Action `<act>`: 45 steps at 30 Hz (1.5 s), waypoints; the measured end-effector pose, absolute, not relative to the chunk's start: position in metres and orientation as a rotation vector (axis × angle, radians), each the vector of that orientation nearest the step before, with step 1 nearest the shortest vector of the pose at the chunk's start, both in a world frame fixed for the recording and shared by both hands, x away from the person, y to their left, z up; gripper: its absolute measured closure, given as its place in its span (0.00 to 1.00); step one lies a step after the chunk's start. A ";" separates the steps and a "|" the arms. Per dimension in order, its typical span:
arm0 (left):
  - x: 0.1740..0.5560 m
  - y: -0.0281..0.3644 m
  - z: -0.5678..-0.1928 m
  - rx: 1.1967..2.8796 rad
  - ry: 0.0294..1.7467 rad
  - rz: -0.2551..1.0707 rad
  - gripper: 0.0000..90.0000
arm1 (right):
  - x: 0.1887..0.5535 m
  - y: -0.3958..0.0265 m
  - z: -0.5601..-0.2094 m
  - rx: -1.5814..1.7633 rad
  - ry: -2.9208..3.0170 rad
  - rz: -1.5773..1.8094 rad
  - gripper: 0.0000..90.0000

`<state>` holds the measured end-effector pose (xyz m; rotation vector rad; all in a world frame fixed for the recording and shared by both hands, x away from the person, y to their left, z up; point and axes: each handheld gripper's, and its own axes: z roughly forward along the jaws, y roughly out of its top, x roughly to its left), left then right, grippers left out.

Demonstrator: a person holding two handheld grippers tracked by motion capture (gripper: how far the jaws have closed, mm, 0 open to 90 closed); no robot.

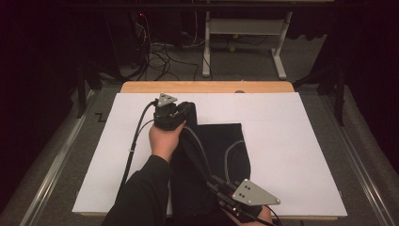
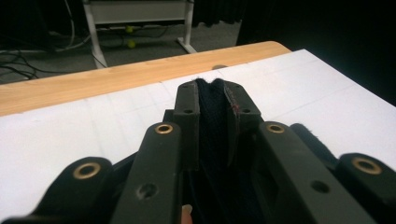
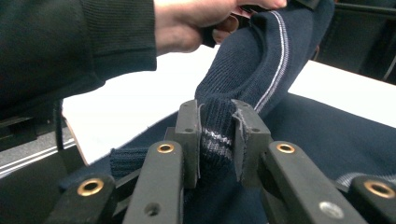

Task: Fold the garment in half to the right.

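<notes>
Midway across the white sheet (image 1: pixel 291 155), a dark navy knit garment (image 1: pixel 221 146) with pale stripes is held by both grippers.

Left gripper (image 2: pixel 212 100) pinches the fabric's far end; right gripper (image 3: pixel 217 133) clamps a striped ribbed edge near the table's (image 1: pixel 207 86) front, beside the person's sleeve (image 3: pixel 70 42).

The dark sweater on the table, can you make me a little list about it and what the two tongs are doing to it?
thing: dark blue knit sweater with thin white stripes
where: on a white sheet covering a wooden table
left tongs: shut on a fold of the sweater, at the far side of the sheet
right tongs: shut on a striped ribbed edge, at the near side
shape: part of it lifted and stretched between the two tongs, the rest lying flat
hand: left hand wraps its tool
</notes>
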<state>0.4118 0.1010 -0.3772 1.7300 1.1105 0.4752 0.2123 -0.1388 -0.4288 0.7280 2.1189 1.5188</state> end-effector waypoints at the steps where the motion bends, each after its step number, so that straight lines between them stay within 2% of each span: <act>1: 0.412 0.097 -0.377 1.733 1.109 0.480 0.82 | 0.213 -0.143 -0.431 0.745 2.116 1.524 0.83; 12: 0.426 0.070 -0.382 1.812 1.115 0.486 0.82 | 0.217 -0.161 -0.441 0.833 2.113 1.490 0.83; 28: 0.434 0.045 -0.399 1.868 1.115 0.412 0.82 | 0.207 -0.176 -0.455 0.870 2.157 1.390 0.84; 40: 0.432 0.022 -0.397 1.890 1.064 0.384 0.82 | 0.203 -0.190 -0.455 0.906 2.174 1.368 0.94; 45: 0.431 0.011 -0.393 1.896 1.027 0.375 0.82 | 0.195 -0.191 -0.449 0.879 2.154 1.380 0.94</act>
